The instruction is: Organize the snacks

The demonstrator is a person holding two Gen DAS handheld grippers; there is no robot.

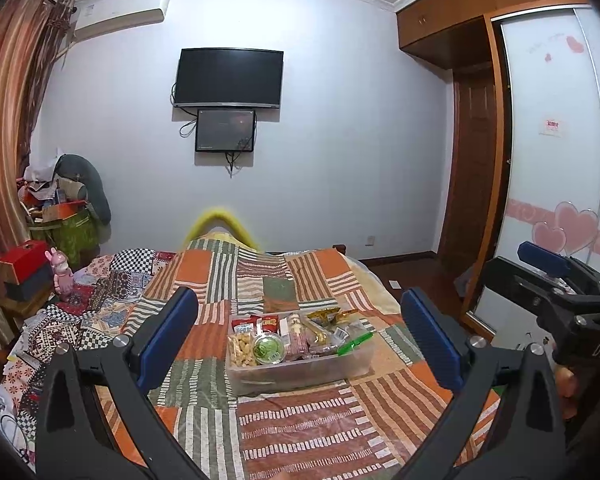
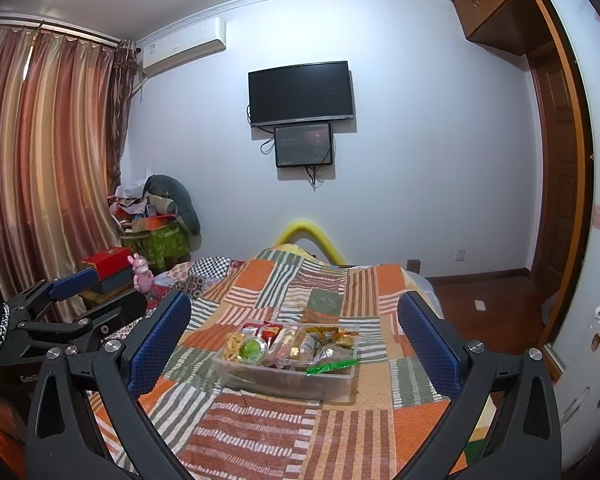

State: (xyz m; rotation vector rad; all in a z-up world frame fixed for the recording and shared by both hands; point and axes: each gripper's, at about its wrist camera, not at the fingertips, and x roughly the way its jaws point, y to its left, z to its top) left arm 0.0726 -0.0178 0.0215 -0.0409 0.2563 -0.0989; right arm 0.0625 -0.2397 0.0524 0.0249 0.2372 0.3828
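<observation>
A clear plastic bin [image 1: 356, 364] [image 2: 240, 372] sits on the patchwork bedspread, filled with several snack packs: a round green-lidded cup [image 1: 267, 349] [image 2: 252, 350], a bag of yellow puffs [image 1: 240, 349], red packets [image 1: 260, 322] and a green wrapper [image 1: 354, 344] [image 2: 330, 366] over the rim. My left gripper [image 1: 300, 336] is open and empty, held above the bed short of the bin. My right gripper [image 2: 294, 340] is open and empty too, also short of the bin. Each gripper shows at the edge of the other's view.
The bedspread [image 1: 300, 432] [image 2: 340, 432] covers the bed around the bin. A pink toy figure [image 1: 62, 278] and red box [image 1: 22, 268] stand at the left. A cluttered pile [image 2: 156, 216] sits in the corner. A wardrobe [image 1: 540, 160] is at right.
</observation>
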